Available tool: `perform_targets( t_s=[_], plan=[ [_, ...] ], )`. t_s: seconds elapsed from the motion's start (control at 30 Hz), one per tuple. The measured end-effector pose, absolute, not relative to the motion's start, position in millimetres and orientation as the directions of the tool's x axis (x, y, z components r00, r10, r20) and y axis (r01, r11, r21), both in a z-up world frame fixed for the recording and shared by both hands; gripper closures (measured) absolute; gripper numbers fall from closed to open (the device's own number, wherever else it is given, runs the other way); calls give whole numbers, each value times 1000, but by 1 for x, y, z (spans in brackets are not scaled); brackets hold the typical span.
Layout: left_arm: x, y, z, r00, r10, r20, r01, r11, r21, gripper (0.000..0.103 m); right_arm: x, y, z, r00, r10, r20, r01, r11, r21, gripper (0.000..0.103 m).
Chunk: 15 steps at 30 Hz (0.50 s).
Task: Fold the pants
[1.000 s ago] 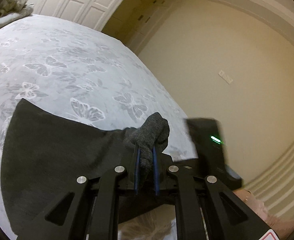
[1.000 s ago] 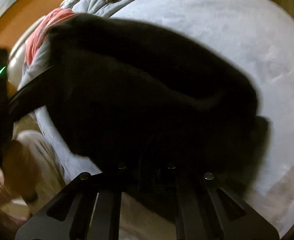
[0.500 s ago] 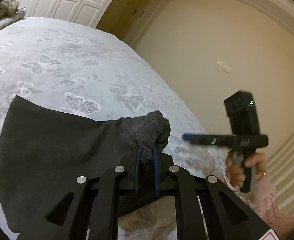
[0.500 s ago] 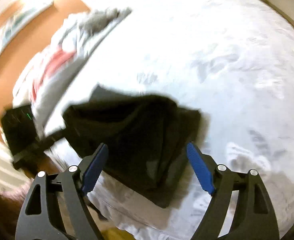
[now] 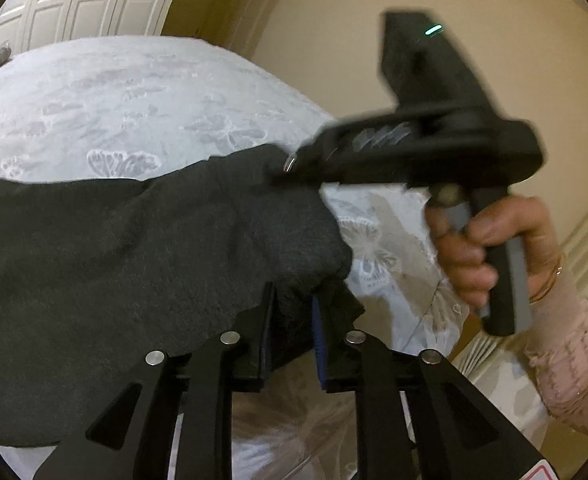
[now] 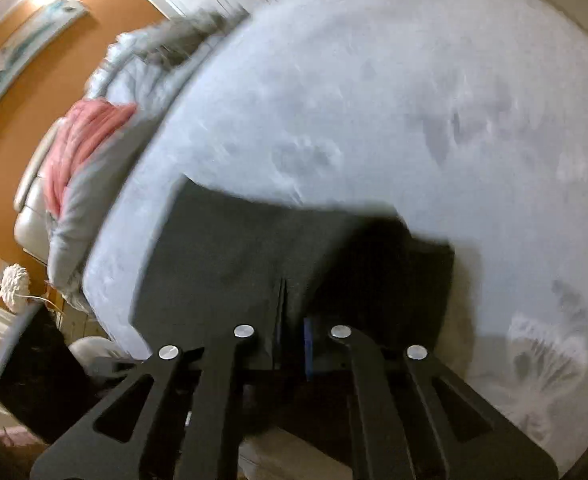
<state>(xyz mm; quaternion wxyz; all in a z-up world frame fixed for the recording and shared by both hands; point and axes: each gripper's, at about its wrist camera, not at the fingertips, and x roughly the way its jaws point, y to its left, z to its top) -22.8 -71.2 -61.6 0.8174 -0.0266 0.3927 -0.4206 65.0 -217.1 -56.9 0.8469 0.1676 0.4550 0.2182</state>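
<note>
Dark grey pants (image 5: 114, 264) lie at the near edge of a bed with a pale butterfly cover (image 5: 134, 96). My left gripper (image 5: 292, 320) is shut on a bunched corner of the pants. In the left wrist view the right gripper body (image 5: 426, 148) shows, held by a hand, its fingers reaching onto the pants' far edge. In the right wrist view, which is blurred, the pants (image 6: 230, 264) fill the lower middle, and my right gripper (image 6: 292, 336) is shut on their near edge.
Pink and grey bedding (image 6: 90, 136) is piled at the head of the bed before an orange wall. A white closet (image 5: 78, 4) stands beyond the bed. A beige wall (image 5: 334, 24) is to the right.
The right gripper, open and held off the bed half a second ago, has swung in and shut on the pants. The left gripper has kept its hold and shifted slightly.
</note>
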Motion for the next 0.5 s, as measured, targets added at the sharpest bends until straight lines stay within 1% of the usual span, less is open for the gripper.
perform_targets(
  t_s=[0.03, 0.07, 0.1, 0.13, 0.17, 0.2, 0.27, 0.33, 0.4, 0.47, 0.5],
  plan=[
    [-26, -69, -58, 358, -707, -610, 672, 649, -357, 82, 57, -215, -46, 526, 476, -705, -243, 878, 412, 98],
    [-28, -68, -56, 371, -703, -606, 677, 652, -341, 79, 54, -215, -48, 538, 422, -730, -243, 906, 346, 95],
    [-30, -67, -54, 385, -698, -604, 681, 656, -325, 78, 58, -216, -61, 513, 364, -777, -218, 931, 292, 88],
    [-31, -67, -54, 398, -688, -607, 679, 666, -309, 78, 63, -218, -74, 490, 310, -815, -179, 950, 255, 86],
    [-30, -66, -54, 417, -670, -614, 669, 683, -292, 78, 67, -223, -88, 467, 225, -855, -115, 974, 193, 82],
    [-30, -63, -54, 426, -665, -613, 663, 691, -289, 78, 69, -226, -93, 458, 189, -869, -90, 982, 167, 82],
    [-31, -56, -50, 441, -663, -606, 652, 700, -291, 74, 64, -233, -83, 495, 233, -837, -80, 972, 223, 82],
    [-33, -50, -45, 468, -657, -591, 641, 713, -284, 54, 56, -236, -62, 568, 288, -771, -104, 954, 280, 82],
    [-33, -44, -42, 506, -645, -573, 621, 733, -277, 54, 56, -233, -56, 590, 313, -745, -132, 947, 293, 80],
    [-31, -43, -42, 510, -634, -581, 612, 743, -273, 53, 70, -226, -67, 560, 324, -763, -127, 943, 307, 80],
    [-28, -42, -44, 516, -624, -586, 602, 751, -271, 53, 81, -223, -79, 535, 317, -783, -113, 946, 305, 76]
  ],
)
